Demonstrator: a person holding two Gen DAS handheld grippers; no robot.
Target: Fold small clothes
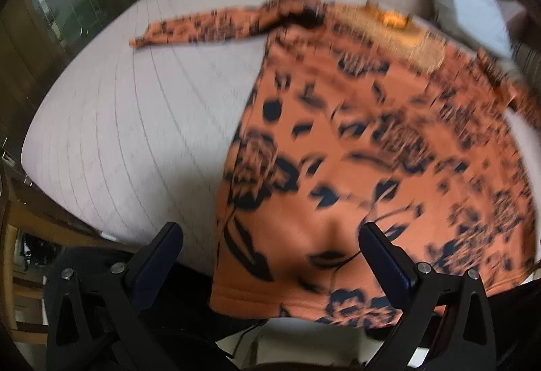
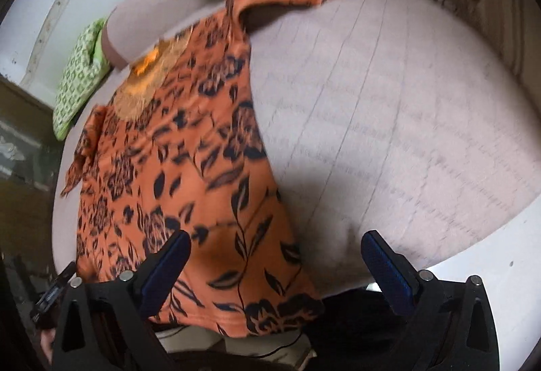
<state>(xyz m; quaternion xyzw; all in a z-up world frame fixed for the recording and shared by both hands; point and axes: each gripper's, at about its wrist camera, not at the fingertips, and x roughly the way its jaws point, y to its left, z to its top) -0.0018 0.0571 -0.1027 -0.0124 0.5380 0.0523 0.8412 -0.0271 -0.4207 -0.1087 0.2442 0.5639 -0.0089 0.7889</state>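
Orange top [image 1: 355, 141] flat beneath both open tongs [image 1: 270, 249], hem nearest.

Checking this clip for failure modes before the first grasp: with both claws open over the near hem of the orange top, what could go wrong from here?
1. The left claw straddles the top's side edge, so it may pinch the bed cover along with the fabric.
2. The right claw also straddles an edge, so it might catch only a thin bit of hem.
3. The hem overhangs the bed edge, so a pull might drag the top off.
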